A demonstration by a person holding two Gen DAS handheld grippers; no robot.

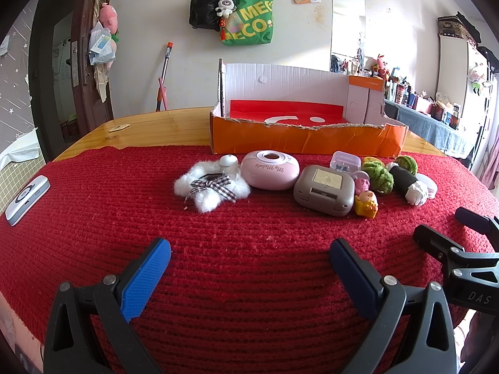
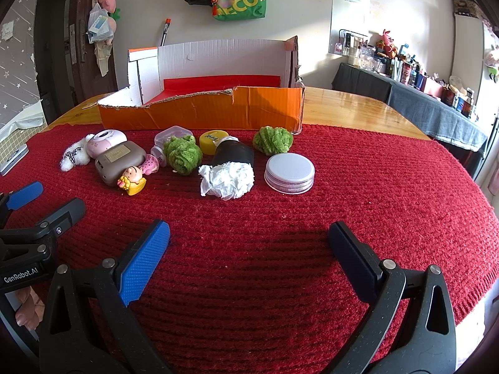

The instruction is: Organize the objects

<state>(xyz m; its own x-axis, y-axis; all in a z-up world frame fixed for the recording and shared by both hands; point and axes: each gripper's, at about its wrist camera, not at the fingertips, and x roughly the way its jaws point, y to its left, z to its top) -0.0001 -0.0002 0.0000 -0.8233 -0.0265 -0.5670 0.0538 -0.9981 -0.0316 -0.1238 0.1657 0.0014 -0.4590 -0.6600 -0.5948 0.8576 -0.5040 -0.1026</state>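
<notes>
An orange cardboard box [image 1: 308, 143] [image 2: 199, 115] with a red floor stands open at the back of the red cloth. In front of it lies a row of small things: a white fluffy bow [image 1: 210, 188], a pink round case [image 1: 270, 170], a grey-brown case [image 1: 324, 190] [image 2: 120, 159], a yellow toy figure [image 1: 366, 204] [image 2: 132, 184], green pompoms [image 2: 182, 155], a black tube stuffed with white paper [image 2: 229, 168] and a white lid [image 2: 289, 171]. My left gripper [image 1: 249, 254] and right gripper [image 2: 248, 233] are open and empty, well short of the row.
The red knitted cloth [image 1: 249, 233] covers a wooden table [image 2: 358, 106]. A white flat device [image 1: 26, 199] lies at the cloth's left edge. The right gripper's arm [image 1: 461, 249] shows at the right of the left wrist view. A cluttered side table [image 2: 436, 103] stands to the right.
</notes>
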